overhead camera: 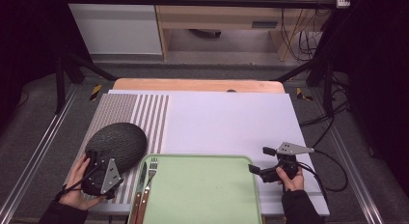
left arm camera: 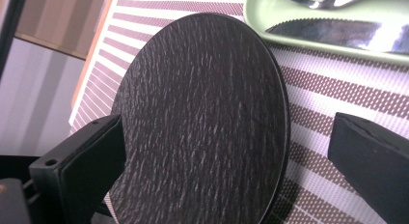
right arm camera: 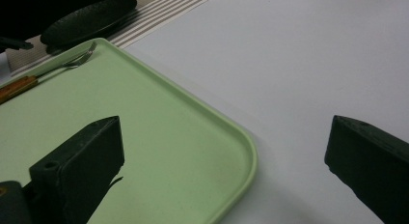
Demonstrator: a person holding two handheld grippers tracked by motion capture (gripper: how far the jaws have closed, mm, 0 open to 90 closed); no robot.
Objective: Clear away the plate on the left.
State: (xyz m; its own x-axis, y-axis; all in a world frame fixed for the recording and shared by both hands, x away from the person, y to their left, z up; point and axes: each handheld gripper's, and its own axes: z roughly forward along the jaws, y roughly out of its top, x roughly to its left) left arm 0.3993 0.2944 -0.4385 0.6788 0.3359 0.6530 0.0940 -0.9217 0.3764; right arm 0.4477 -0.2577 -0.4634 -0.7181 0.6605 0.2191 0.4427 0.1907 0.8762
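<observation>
Sitting on the striped mat (overhead camera: 144, 113) at the far left, the black plate (overhead camera: 118, 143) lies between the spread jaws of the left gripper (overhead camera: 99, 172), unclamped. Next comes the green tray (overhead camera: 207, 195) with knife (overhead camera: 141, 185) and fork (overhead camera: 150, 178). Right gripper (overhead camera: 263, 161) hovers wide, empty, over the tray's corner.

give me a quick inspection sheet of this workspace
surface: white board on a wooden table, striped placemat at its left
job's things: black textured plate tilted over the placemat, between the left gripper's open jaws; contact unclear
clutter: green tray at the near edge with a fork and knife along its left side
grippers: left gripper open around the plate rim; right gripper open, jaws astride the tray's far right corner
cables: one trails from each gripper; more hang at the back right
surroundings: black frame legs, grey floor, wooden furniture behind
</observation>
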